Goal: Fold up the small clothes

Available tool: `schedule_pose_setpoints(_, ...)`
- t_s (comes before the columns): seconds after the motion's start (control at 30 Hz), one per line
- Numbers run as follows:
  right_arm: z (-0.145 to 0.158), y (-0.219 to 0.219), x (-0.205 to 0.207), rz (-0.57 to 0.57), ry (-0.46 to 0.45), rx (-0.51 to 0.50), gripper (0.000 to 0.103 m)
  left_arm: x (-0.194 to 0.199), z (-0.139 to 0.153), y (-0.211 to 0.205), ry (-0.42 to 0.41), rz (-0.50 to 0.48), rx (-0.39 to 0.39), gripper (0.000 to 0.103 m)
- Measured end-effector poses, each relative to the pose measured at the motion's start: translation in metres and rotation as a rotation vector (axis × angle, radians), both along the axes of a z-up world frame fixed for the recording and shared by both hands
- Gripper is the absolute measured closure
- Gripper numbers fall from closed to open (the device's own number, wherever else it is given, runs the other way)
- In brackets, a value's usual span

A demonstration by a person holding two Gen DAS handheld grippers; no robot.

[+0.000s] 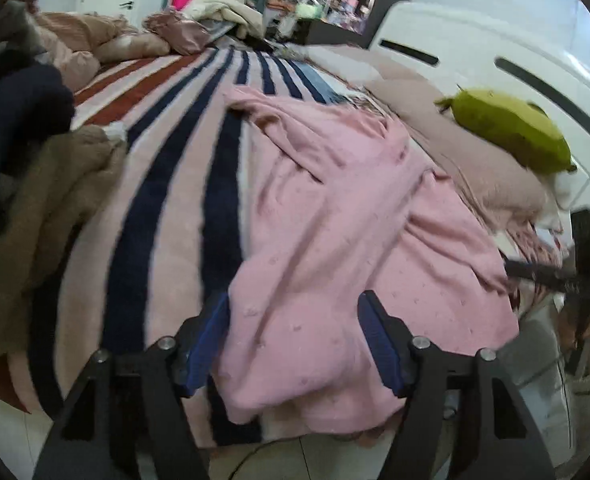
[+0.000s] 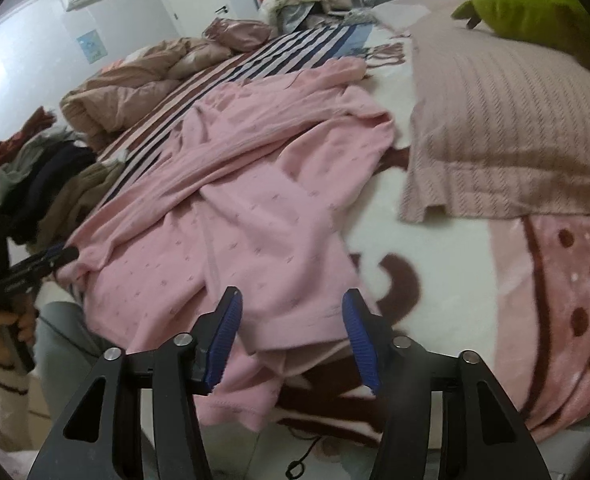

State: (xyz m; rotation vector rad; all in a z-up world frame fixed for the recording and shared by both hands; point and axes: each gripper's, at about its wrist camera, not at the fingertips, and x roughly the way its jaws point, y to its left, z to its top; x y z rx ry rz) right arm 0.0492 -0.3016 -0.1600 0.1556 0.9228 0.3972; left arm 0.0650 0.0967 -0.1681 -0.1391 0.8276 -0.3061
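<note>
Jaws of our left gripper point(image 1: 295, 340) and right gripper point(image 2: 291, 336) spread, straddling the pink garment's point(image 1: 335, 220) near hem, likely to pinch it for folding.

The pink garment point(image 1: 335, 216) lies crumpled across the near edge of the bed, its raised folds filling the middle. To its left, the striped blanket point(image 1: 167, 184) is flat and bare, giving an open lane toward the far end. That lane is hemmed on the left by a heap of brown and dark clothes point(image 1: 35, 184). On the right, a bare patch of patterned blanket point(image 2: 435, 248) lies between the garment and the knitted pillow point(image 2: 507, 120), which rises as a barrier, with a green plush toy point(image 2: 535, 8) on it. A bunched quilt point(image 2: 135, 84) blocks the far left corner.
</note>
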Motion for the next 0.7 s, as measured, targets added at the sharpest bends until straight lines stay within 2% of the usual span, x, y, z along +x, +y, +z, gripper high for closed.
schedule_pose_setpoints(0.03, -0.001, -0.001, -0.001, 0.01, 0.005, 0.006, 0.048, 0.005, -0.001, 0.006, 0.014, 0.018, -0.005, 0.04)
schedule_pose_setpoints(0.13, -0.003, 0.005, -0.003, 0.052, -0.005, -0.043, 0.049, 0.019, -0.011, 0.012, 0.071, -0.031, -0.074, 0.04)
schedule_pose_setpoints(0.17, -0.005, 0.011, -0.002, 0.072, -0.006, -0.057, 0.051, 0.022, -0.017, 0.013, 0.085, -0.032, -0.091, 0.04)
schedule_pose_setpoints(0.2, -0.006, 0.015, -0.003, 0.09, -0.002, -0.05, 0.062, 0.028, -0.024, 0.01, 0.115, -0.038, -0.1, 0.041)
schedule_pose_setpoints(0.23, -0.008, 0.022, -0.003, 0.116, 0.003, -0.037, 0.08, 0.03, -0.03, 0.003, 0.123, -0.04, -0.09, 0.046)
schedule_pose_setpoints(0.27, -0.009, 0.028, -0.003, 0.115, -0.008, -0.065, 0.085, 0.028, -0.03, 0.0, 0.11, -0.044, -0.073, 0.054)
schedule_pose_setpoints(0.3, -0.01, 0.033, -0.003, 0.104, -0.022, -0.118, 0.089, 0.026, -0.028, -0.008, 0.099, -0.057, -0.041, 0.08)
schedule_pose_setpoints(0.33, -0.01, 0.037, -0.003, 0.105, -0.036, -0.157, 0.09, 0.024, -0.024, -0.013, 0.091, -0.064, -0.021, 0.09)
schedule_pose_setpoints(0.43, 0.0, 0.041, -0.007, 0.135, -0.065, -0.175, 0.094, 0.013, -0.003, -0.018, 0.028, -0.067, 0.022, 0.093)
schedule_pose_setpoints(0.47, 0.004, 0.04, -0.009, 0.142, -0.071, -0.162, 0.095, 0.013, 0.004, -0.016, 0.013, -0.073, -0.009, 0.093)
schedule_pose_setpoints(0.53, 0.016, 0.035, -0.012, 0.149, -0.083, -0.12, 0.096, 0.007, 0.019, -0.008, 0.001, -0.098, -0.15, 0.093)
schedule_pose_setpoints(0.63, 0.029, 0.033, -0.016, 0.162, -0.102, -0.084, 0.096, 0.003, 0.032, -0.009, -0.01, -0.126, -0.205, 0.093)
schedule_pose_setpoints(0.7, 0.032, 0.036, -0.015, 0.19, -0.095, -0.039, 0.096, 0.006, 0.027, -0.018, 0.019, -0.162, -0.219, 0.093)
